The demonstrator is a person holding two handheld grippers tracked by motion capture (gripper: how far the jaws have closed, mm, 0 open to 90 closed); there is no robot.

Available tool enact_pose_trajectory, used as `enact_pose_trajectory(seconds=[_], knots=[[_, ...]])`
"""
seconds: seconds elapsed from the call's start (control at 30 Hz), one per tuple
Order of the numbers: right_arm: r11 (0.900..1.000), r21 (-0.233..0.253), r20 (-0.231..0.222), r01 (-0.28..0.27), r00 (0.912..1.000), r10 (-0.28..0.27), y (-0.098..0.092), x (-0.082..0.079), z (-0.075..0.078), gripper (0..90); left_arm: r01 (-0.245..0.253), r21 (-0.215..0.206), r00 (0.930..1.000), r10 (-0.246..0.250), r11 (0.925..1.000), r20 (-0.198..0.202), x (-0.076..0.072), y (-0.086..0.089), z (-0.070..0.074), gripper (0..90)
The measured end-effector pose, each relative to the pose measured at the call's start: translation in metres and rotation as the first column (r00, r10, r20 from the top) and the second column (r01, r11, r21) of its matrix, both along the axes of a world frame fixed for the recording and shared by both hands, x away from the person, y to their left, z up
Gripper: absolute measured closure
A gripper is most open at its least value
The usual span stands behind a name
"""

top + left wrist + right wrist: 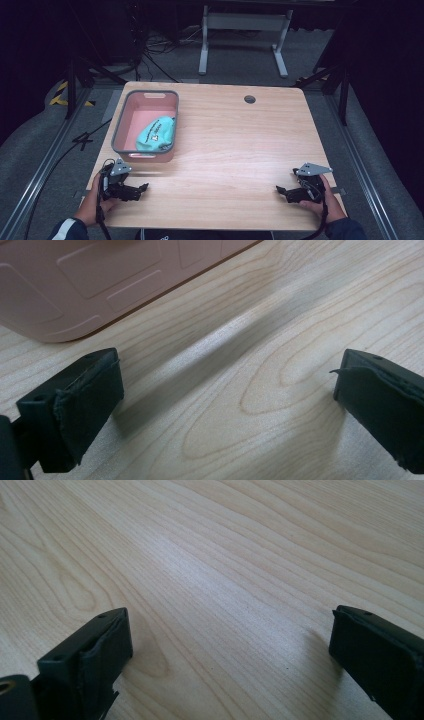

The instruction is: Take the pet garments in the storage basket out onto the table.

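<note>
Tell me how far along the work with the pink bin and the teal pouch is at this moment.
Looks done: the teal pouch lies inside the pink bin at the table's far left. In hand: nothing; the left gripper and right gripper rest near the front edge, jaws apart over bare wood. Left: seemingly nothing, as no other loose item lies on the table.

I'm working over a pale, rectangular wood-grain bench (pixel 235 145) with rounded corners and a small round dark cable hole (pixel 249 99) near its far edge. Directly on it sits one pink rectangular plastic tub with a grey rim (pixel 118 131), just beyond my left jaws and well away from my right jaws. Ahead of the right jaws I see bare grain.
</note>
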State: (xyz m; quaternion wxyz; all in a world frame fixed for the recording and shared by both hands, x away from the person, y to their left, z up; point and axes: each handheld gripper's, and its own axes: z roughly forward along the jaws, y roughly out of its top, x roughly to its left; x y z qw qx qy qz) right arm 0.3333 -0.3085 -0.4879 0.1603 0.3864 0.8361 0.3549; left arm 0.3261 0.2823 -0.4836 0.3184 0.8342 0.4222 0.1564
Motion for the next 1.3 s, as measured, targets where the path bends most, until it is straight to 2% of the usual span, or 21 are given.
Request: enact_pose_trajectory(seconds=[0.2,0.23,0.3,0.47,0.6,0.63,0.67,0.7,0.77,0.8,0.87,0.93,0.97,1.03,1.13,1.23,1.3], knots=[[1.0,0.0,0.0,-0.002,1.0,0.002,0.0,0.0,0.0,3.7,0.004,0.002,1.0,-0.004,1.0,0.004,0.0,0.0,0.0,0.1],[1.0,0.0,-0.001,-0.002,1.0,0.002,0.001,0.001,0.0,3.6,0.018,0.008,0.9998,-0.018,0.9998,0.006,0.0,0.0,0.0,0.1],[1.0,0.0,-0.001,-0.002,1.0,0.002,0.001,0.001,0.0,3.6,0.019,0.001,0.9998,-0.019,0.9998,-0.002,-0.001,0.001,0.0,0.1],[1.0,0.0,-0.002,-0.003,1.0,0.003,0.001,0.001,0.0,3.6,0.071,0.031,0.997,-0.07,0.997,-0.035,0.0,0.002,0.004,0.7],[1.0,0.0,-0.002,-0.007,1.0,0.007,0.001,0.002,0.0,3.6,0.103,0.039,0.9939,-0.101,0.994,-0.045,-0.002,0.004,0.008,8.4],[1.0,0.0,-0.002,-0.007,1.0,0.007,0.001,0.002,0.0,3.6,0.106,0.035,0.9937,-0.104,0.9938,-0.041,-0.003,0.005,0.01,12.1],[1.0,0.002,-0.004,-0.005,1.0,0.005,0.001,0.002,0.0,3.7,0.106,0.05,0.9937,-0.104,0.9931,-0.04,-0.005,0.006,0.013,19.8],[1.0,0.002,-0.004,-0.005,1.0,0.005,0.001,0.002,0.0,3.7,0.106,0.05,0.9937,-0.104,0.9931,-0.04,-0.005,0.006,0.013,17.5],[1.0,0.001,-0.003,-0.004,1.0,0.004,0.001,0.002,0.0,3.7,0.106,0.053,0.9941,-0.104,0.993,-0.028,-0.008,0.007,0.016,16.2],[1.0,0.002,-0.003,-0.004,1.0,0.004,0.001,0.002,0.0,3.7,0.118,0.055,0.9929,-0.117,0.9915,-0.018,-0.009,0.009,0.019,17.9],[1.0,0.001,-0.003,-0.004,1.0,0.004,0.001,0.002,0.0,3.7,0.111,0.044,0.9938,-0.11,0.9929,-0.017,-0.011,0.01,0.022,20.3],[1.0,0.001,-0.003,-0.005,1.0,0.005,0.001,0.002,0.0,3.7,0.112,0.058,0.9937,-0.112,0.992,0.003,-0.013,0.012,0.027,20.5],[1.0,0.002,-0.003,-0.005,1.0,0.005,0.001,0.002,0.0,3.7,0.108,0.043,0.9942,-0.108,0.9933,0.001,-0.014,0.013,0.03,20.6],[1.0,0.002,-0.003,-0.005,1.0,0.005,0.001,0.002,0.0,3.7,0.109,0.041,0.9939,-0.109,0.9932,0.014,-0.016,0.014,0.034,22.9],[1.0,0.001,-0.003,-0.005,1.0,0.005,0.001,0.002,0.0,3.7,0.099,0.025,0.9939,-0.1,0.9948,0.046,-0.02,0.017,0.045,23.2],[1.0,0.002,-0.003,-0.005,1.0,0.005,0.001,0.002,0.0,3.7,0.096,0.032,0.9919,-0.098,0.9949,0.08,-0.021,0.021,0.055,23.2],[1.0,0.002,-0.003,-0.005,1.0,0.005,0.001,0.002,0.0,3.7,0.095,0.034,0.9913,-0.097,0.9949,0.089,-0.022,0.022,0.059,23.2]])
